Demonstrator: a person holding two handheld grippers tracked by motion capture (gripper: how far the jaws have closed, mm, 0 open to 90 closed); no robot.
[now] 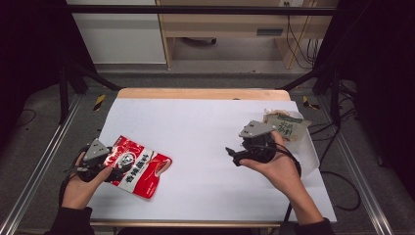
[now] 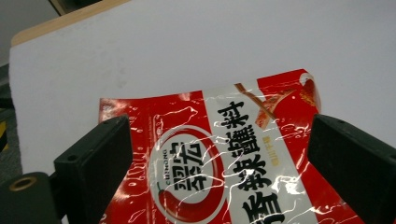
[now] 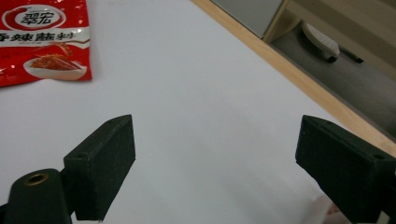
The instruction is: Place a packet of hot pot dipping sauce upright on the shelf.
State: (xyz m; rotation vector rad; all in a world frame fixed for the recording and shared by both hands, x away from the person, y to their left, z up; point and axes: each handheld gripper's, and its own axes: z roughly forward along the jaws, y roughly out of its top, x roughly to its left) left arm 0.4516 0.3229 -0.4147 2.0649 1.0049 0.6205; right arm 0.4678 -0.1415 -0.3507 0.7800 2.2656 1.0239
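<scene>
A red seasoning packet [image 1: 140, 166] with white Chinese print lies flat on the white sheet at the front left. My left gripper [image 1: 119, 170] is at the packet's left end, open. In the left gripper view the packet [image 2: 219, 158] spans the gap between the wide-apart black jaws of the left gripper [image 2: 219, 135]; I cannot tell whether they touch it. My right gripper [image 1: 233, 155] hovers over bare sheet at the right, pointing left. In the right gripper view it [image 3: 217, 135] is open and holds nothing, and the red packet [image 3: 44, 42] lies far off at the upper left.
A beige and green packet [image 1: 288, 125] lies at the sheet's right edge, just behind the right hand. The white sheet [image 1: 205, 132] covers a wooden table [image 1: 195, 93]. Metal frame rails [image 1: 39, 166] run along both sides. A cabinet and cables stand beyond the far edge.
</scene>
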